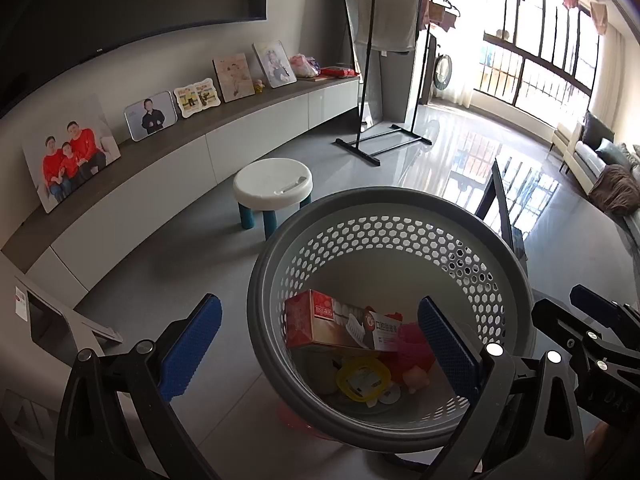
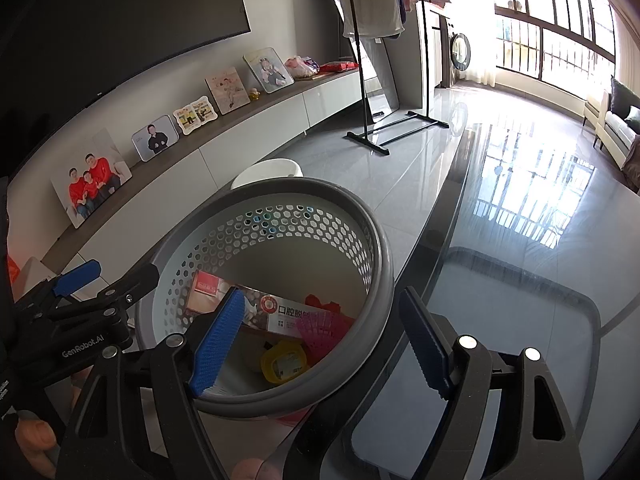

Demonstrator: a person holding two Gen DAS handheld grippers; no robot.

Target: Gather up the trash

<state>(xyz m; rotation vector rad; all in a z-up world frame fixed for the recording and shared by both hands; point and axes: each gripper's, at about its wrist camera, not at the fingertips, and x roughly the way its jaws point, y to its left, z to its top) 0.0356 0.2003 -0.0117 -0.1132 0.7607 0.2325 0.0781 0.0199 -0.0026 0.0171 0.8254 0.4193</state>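
Basket (image 1: 384,216) trash partly hidden behind left gripper (image 1: 320,344) pad.

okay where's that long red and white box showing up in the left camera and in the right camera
Left wrist view: the long red and white box lies across the inside of the grey basket, lower centre.
Right wrist view: the same box is in the basket, lower centre-left, partly behind a blue finger pad.
Shared landmark: the yellow-rimmed lid below the box.
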